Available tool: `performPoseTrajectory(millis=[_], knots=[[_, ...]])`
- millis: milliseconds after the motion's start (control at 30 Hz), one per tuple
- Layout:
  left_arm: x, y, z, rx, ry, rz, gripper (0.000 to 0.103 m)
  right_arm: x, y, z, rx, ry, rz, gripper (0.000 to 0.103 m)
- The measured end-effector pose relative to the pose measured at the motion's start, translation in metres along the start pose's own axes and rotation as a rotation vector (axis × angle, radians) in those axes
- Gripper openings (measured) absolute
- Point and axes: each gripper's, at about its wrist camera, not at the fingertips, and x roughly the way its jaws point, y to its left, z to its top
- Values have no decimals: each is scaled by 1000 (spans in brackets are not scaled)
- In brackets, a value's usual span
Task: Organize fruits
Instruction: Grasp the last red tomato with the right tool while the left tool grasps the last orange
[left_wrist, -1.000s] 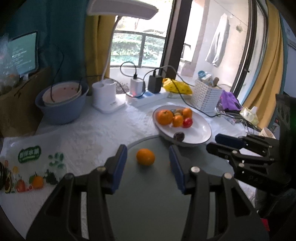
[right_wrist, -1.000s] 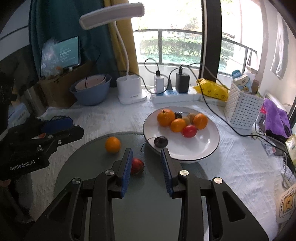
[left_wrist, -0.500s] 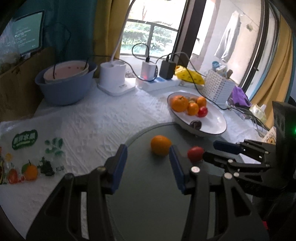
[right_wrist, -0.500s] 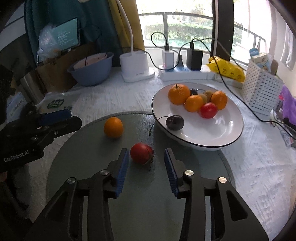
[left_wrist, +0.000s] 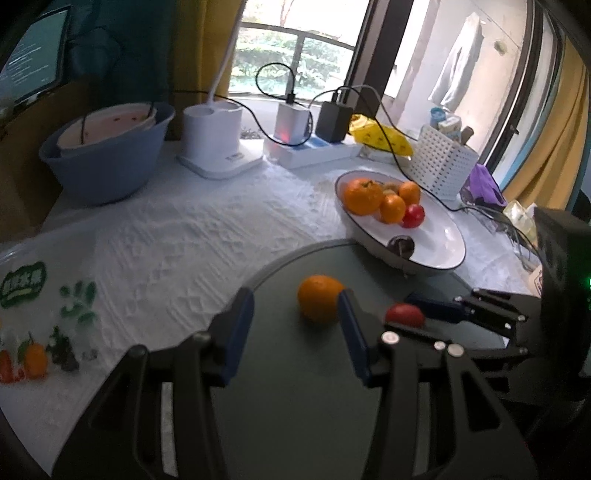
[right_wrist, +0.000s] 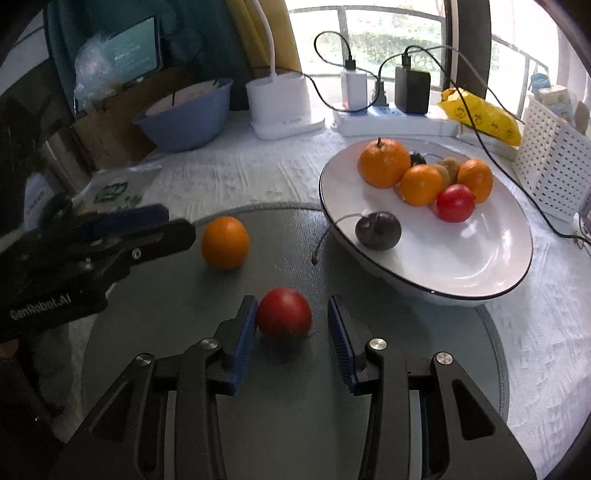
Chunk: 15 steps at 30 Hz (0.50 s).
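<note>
We see a white cloth (right_wrist: 229, 173) with a rough embossed weave over the tabletop, and on it a smooth, matt grey-green round mat (right_wrist: 295, 406). The white plate (right_wrist: 461, 266) looks like glossy glazed ceramic. The orange (right_wrist: 224, 242) has dimpled, dull skin; the red fruit (right_wrist: 283, 312) is smooth. Matt black plastic fingers (right_wrist: 240, 332) carry ribbed blue pads and shiny metal pins.

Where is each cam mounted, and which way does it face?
Left wrist: on the left gripper, angled down at the orange on the grey mat; own fingers and the right gripper show.
Right wrist: on the right gripper, angled down at the red fruit between its closing jaws; the left gripper shows.
Shared: both fruits, mat, white plate, blue bowl.
</note>
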Motion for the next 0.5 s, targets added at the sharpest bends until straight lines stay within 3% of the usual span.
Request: performPoseTrajectory(millis=[67, 500], knots=[[5, -1, 1, 2, 7, -3, 49, 0, -2, 0, 1, -4, 14, 31], [30, -22, 8, 42, 39, -25, 50, -10, -26, -5, 45, -22, -19, 31]])
